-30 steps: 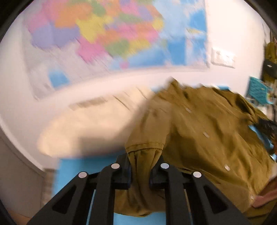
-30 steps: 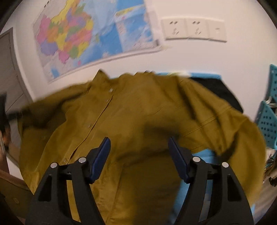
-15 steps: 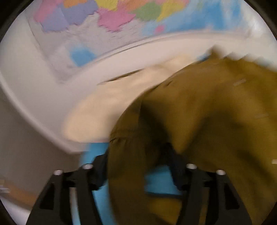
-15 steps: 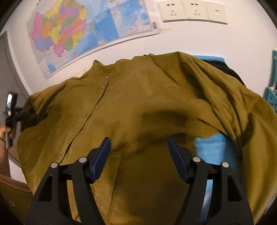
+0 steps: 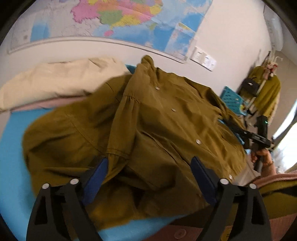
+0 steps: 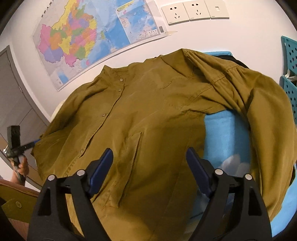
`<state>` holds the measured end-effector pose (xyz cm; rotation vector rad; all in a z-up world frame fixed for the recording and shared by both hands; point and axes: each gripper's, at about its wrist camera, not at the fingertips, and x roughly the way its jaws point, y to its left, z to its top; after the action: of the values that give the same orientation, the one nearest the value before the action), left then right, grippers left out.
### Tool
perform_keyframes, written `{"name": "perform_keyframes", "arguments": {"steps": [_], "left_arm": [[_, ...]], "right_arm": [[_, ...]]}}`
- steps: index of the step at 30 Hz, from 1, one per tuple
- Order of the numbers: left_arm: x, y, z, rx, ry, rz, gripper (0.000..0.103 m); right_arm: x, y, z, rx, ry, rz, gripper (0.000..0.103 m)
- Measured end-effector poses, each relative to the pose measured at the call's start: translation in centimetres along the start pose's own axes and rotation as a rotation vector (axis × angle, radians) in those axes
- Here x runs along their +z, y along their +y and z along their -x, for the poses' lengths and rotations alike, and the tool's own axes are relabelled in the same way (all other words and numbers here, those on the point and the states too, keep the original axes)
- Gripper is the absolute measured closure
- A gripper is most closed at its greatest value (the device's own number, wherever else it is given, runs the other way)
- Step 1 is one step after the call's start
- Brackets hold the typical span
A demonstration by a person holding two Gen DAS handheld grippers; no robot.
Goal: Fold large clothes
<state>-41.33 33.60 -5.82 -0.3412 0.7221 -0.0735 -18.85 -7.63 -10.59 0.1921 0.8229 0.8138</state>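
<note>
An olive-brown button-up shirt (image 5: 157,129) lies face up and spread on a blue surface (image 5: 11,152); it also fills the right wrist view (image 6: 148,115). Its left sleeve (image 5: 78,133) lies bunched on the blue surface, and its right sleeve (image 6: 259,96) curves out to the right. My left gripper (image 5: 148,166) is open and empty just above the shirt near the left sleeve. My right gripper (image 6: 149,157) is open and empty above the shirt's lower front. The right gripper also shows in the left wrist view (image 5: 258,137), held in a hand.
A cream pillow (image 5: 61,81) lies behind the shirt by the wall. A map (image 6: 89,37) and wall sockets (image 6: 194,11) are on the wall. Teal crates (image 6: 289,61) stand at the right. A black garment (image 6: 233,59) lies behind the shirt's shoulder.
My left gripper was shut on the sleeve cuff a second ago; it has opened, let the sleeve drop onto the blue surface, and swung right. The right gripper stayed open as the shirt settled flat.
</note>
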Motion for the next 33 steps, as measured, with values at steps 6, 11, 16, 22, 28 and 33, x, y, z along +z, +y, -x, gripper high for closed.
{"name": "perform_keyframes", "arguments": {"steps": [6, 11, 16, 22, 28, 33], "left_arm": [[-0.7, -1.7, 0.0, 0.070, 0.003, -0.115, 0.010], [-1.1, -1.7, 3.0, 0.025, -0.090, -0.095, 0.011], [-2.7, -1.6, 0.9, 0.100, -0.002, -0.091, 0.023], [-3.3, 0.6, -0.6, 0.285, 0.062, -0.055, 0.048], [-1.7, 4.4, 2.5, 0.507, 0.069, 0.067, 0.083], [-1.7, -0.1, 4.5, 0.079, -0.112, -0.037, 0.024]], "right_arm": [[0.4, 5.0, 0.0, 0.084, -0.017, 0.122, 0.022], [0.2, 13.8, -2.2, 0.328, 0.041, 0.338, 0.022], [-1.8, 24.1, -6.8, 0.522, 0.178, 0.594, 0.023], [-4.4, 29.7, -13.6, 0.442, 0.322, 0.799, 0.042], [1.1, 25.0, -12.4, 0.539, 0.279, 0.504, 0.080], [2.1, 23.1, -12.5, 0.574, 0.300, 0.426, 0.070]]}}
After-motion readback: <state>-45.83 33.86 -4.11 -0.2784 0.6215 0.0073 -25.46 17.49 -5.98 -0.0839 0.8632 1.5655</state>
